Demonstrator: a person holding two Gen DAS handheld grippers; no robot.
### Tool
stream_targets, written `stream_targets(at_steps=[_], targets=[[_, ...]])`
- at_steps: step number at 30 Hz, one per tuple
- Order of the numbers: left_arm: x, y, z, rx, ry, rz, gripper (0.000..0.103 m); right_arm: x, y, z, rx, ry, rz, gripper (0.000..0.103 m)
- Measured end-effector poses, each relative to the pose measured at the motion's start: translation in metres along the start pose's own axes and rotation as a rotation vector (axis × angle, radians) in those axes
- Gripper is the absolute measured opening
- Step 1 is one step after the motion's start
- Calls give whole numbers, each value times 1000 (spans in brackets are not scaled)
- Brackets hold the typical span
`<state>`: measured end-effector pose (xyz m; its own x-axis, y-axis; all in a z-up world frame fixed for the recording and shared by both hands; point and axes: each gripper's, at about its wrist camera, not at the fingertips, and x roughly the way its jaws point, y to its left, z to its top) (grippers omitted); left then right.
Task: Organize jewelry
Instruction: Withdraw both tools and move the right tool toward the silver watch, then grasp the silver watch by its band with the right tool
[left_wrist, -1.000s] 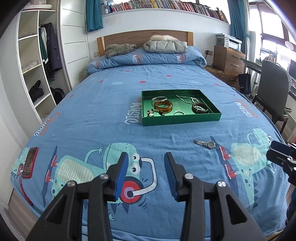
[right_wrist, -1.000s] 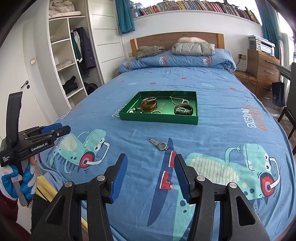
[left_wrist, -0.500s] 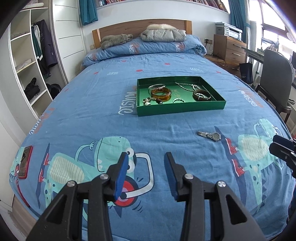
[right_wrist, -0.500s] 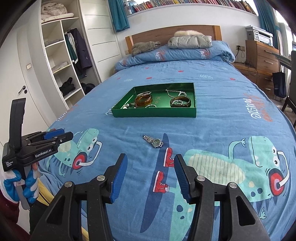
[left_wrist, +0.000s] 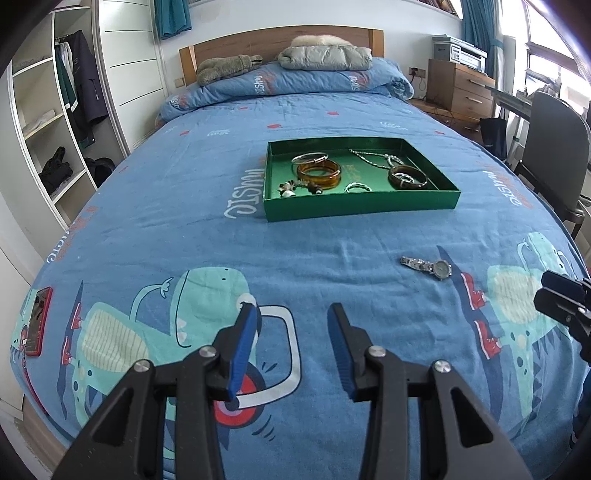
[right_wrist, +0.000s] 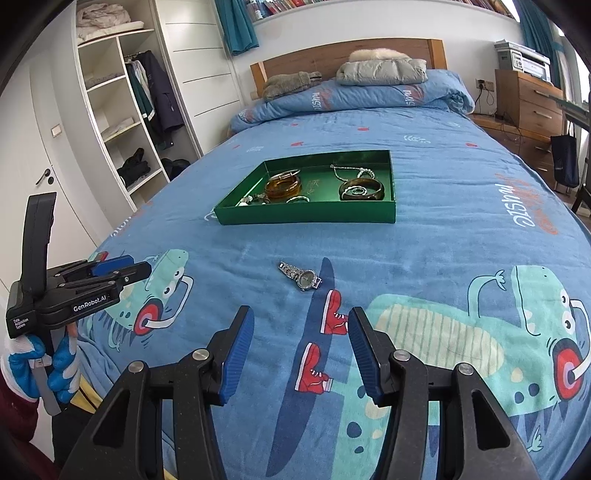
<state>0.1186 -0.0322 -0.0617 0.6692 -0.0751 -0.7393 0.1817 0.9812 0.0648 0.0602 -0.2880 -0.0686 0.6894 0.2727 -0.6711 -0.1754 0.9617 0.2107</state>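
- Your left tool (left_wrist: 291, 325) and right tool (right_wrist: 301, 328) both hang released, ribbed blue pads apart, nothing between them.
- The silver metal-link wristwatch (right_wrist: 301, 277) lies flat on the bed's blue dinosaur-print cotton cover (right_wrist: 461, 236), just beyond your right tool.
- Farther off sits the shallow green rectangular cardboard tray (left_wrist: 362, 206), holding a glossy amber bangle (left_wrist: 318, 173), a dark brown bangle (left_wrist: 408, 178), a silver chain (left_wrist: 373, 158) and small rings.
- At the far left stands a white open wardrobe (right_wrist: 122, 122); at the far end, a wooden headboard (right_wrist: 317, 59).
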Motion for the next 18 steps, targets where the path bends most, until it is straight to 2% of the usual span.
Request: stream_targets(at_steps=[6,15,18], targets=[[34,1,10,-40,17,-39,38,38,-4,8,-24,50,5,54],[79,4,31,-85,-31,-121,38,101,-3,21,-85,115,-4,53],[96,7,29,-90,-18,-116,38,117,2,25,-135,133,-24,53]])
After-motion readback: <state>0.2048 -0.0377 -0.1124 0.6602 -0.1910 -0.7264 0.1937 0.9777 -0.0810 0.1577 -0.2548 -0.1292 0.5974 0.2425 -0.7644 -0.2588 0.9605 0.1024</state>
